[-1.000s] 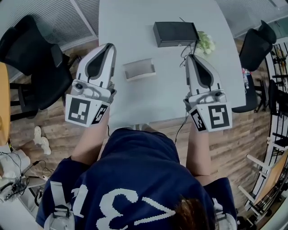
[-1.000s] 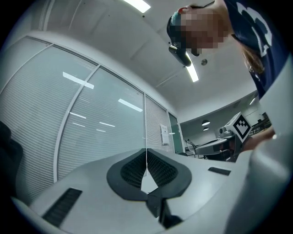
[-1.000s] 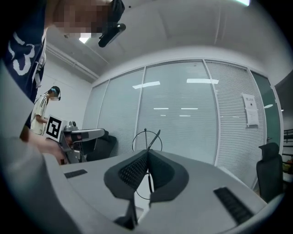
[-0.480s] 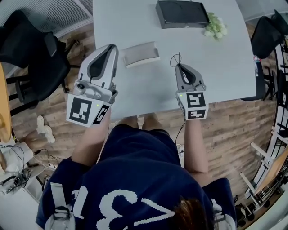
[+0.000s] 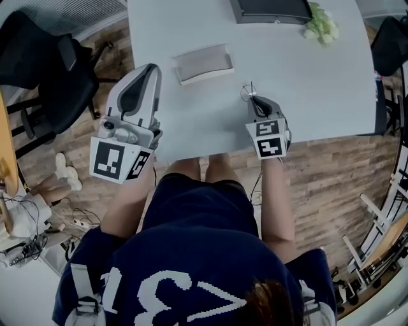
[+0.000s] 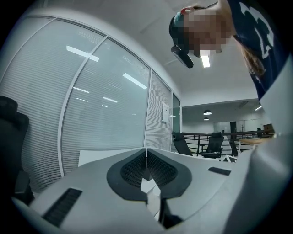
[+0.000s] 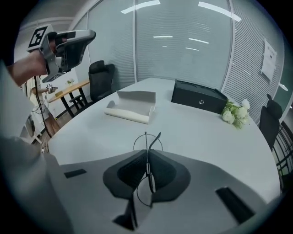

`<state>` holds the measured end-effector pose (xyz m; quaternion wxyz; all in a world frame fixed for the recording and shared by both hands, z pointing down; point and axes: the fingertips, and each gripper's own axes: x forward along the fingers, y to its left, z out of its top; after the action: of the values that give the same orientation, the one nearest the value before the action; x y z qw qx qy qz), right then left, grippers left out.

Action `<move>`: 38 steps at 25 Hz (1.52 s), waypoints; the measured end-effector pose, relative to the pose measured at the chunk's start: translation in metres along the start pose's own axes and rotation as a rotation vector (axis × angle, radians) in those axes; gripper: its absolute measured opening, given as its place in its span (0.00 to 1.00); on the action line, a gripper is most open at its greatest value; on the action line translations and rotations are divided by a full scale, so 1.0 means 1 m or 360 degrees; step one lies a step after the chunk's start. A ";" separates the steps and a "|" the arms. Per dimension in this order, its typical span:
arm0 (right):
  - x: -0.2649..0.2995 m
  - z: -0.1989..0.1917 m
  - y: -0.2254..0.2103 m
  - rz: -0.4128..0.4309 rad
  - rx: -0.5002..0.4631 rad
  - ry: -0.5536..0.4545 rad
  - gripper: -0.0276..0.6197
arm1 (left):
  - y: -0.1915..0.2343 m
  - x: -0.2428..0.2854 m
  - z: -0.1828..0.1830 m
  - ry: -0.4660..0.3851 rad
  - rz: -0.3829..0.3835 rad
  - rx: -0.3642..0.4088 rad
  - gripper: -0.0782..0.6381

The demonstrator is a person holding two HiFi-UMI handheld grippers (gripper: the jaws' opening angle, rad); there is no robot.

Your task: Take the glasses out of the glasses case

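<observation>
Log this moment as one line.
right gripper shut on glasses | left gripper shut, empty | case open on table | glasses out

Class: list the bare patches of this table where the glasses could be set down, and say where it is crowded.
Bare: the table stretch right of the right gripper holding the glasses, this side of the flowers; also the strip between the glasses case and the near edge. Crowded: the far edge, with the black box beside the flowers.

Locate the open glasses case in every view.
Head view: glasses case, upper middle.
Left gripper view: not in it.
Right gripper view: glasses case, left of centre.
Shared landmark: black box, right of the case in both.
</observation>
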<state>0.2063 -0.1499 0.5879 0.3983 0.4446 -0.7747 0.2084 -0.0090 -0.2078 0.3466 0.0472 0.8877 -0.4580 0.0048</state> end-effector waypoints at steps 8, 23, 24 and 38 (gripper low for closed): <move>-0.013 0.035 -0.010 0.0008 -0.0002 -0.0127 0.09 | 0.006 0.005 0.014 -0.0058 0.0020 0.0012 0.13; -0.156 0.234 -0.046 -0.0034 -0.0028 -0.1042 0.09 | 0.014 0.010 0.101 -0.0352 0.0075 0.0143 0.13; -0.167 0.244 -0.045 -0.0018 -0.0022 -0.1103 0.09 | 0.016 0.008 0.107 -0.0370 0.0085 0.0153 0.13; -0.240 0.320 -0.016 0.0164 -0.0082 -0.1521 0.08 | 0.037 -0.026 0.150 -0.0487 0.0249 0.0247 0.13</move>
<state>0.1503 -0.2493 0.2047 -0.0022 0.4415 -0.8971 -0.0191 -0.0594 -0.2215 0.1986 -0.0923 0.8407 -0.5257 -0.0912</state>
